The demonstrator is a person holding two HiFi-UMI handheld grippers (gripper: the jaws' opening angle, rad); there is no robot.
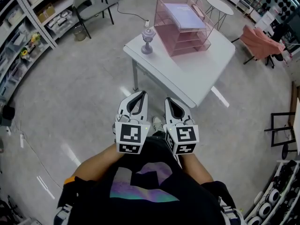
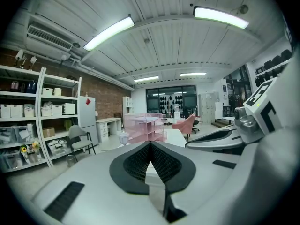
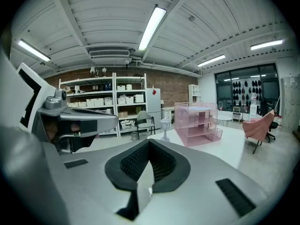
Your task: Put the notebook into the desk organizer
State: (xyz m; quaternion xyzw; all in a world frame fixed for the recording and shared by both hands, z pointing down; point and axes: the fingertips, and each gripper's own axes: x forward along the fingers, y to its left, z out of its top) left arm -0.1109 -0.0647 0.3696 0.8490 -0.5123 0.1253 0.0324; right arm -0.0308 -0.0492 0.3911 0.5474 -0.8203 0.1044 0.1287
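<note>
The pink wire desk organizer [image 1: 183,29] stands on the white table [image 1: 201,74], well ahead of me. A pale lavender notebook [image 1: 184,14] lies flat on its top tier. Both grippers hang close to my body, short of the table's near corner, side by side and pointing toward it. My left gripper [image 1: 140,94] is shut with nothing between its jaws, and so is my right gripper [image 1: 168,101]. The organizer [image 2: 144,128] shows small and far beyond the closed left jaws [image 2: 150,145]. It also stands past the closed right jaws [image 3: 148,142] as the pink organizer [image 3: 198,124].
A small lilac goblet-shaped lamp [image 1: 148,40] stands on the table's left corner. Shelving [image 1: 28,27] lines the left side, with a grey chair [image 1: 91,1] beside it. A round white side table [image 1: 219,6] and a pink-draped chair [image 1: 260,41] stand behind the table. A cable [image 1: 131,14] lies on the floor.
</note>
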